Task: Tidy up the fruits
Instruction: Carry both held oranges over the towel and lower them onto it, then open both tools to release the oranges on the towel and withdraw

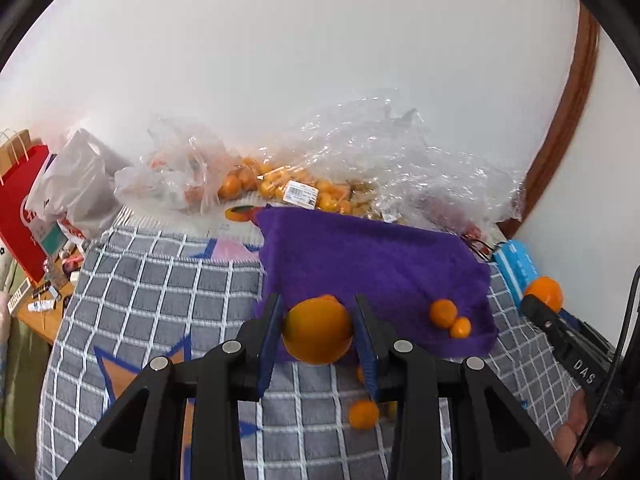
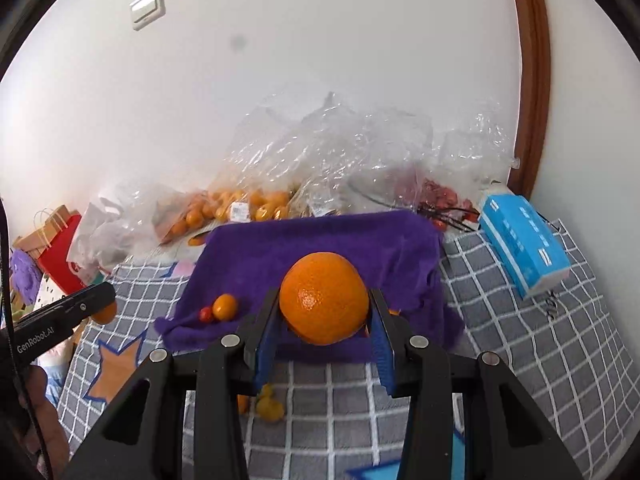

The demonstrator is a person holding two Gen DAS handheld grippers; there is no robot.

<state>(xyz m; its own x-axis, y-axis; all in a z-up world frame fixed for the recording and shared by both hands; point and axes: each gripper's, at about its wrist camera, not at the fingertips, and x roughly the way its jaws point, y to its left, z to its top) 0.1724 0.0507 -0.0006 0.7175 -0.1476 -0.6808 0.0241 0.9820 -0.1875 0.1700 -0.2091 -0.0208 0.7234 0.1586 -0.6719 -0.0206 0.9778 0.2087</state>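
Observation:
My left gripper (image 1: 318, 320) is shut on an orange (image 1: 317, 330) and holds it above the near edge of a purple cloth (image 1: 372, 264). My right gripper (image 2: 325, 316) is shut on a larger orange (image 2: 324, 298) above the same purple cloth (image 2: 320, 248). Two small oranges (image 1: 448, 318) lie on the cloth; in the right wrist view one small orange (image 2: 224, 307) lies beside a tiny red fruit (image 2: 205, 314). More small oranges (image 1: 363, 414) lie on the grey checked blanket (image 1: 160, 280) below the grippers. Each gripper shows at the edge of the other's view.
Clear plastic bags of small oranges (image 1: 280, 184) and red fruit (image 2: 440, 196) lie behind the cloth against the white wall. A blue tissue box (image 2: 524, 240) sits at the right. A red paper bag (image 1: 20, 208) and clutter stand at the left.

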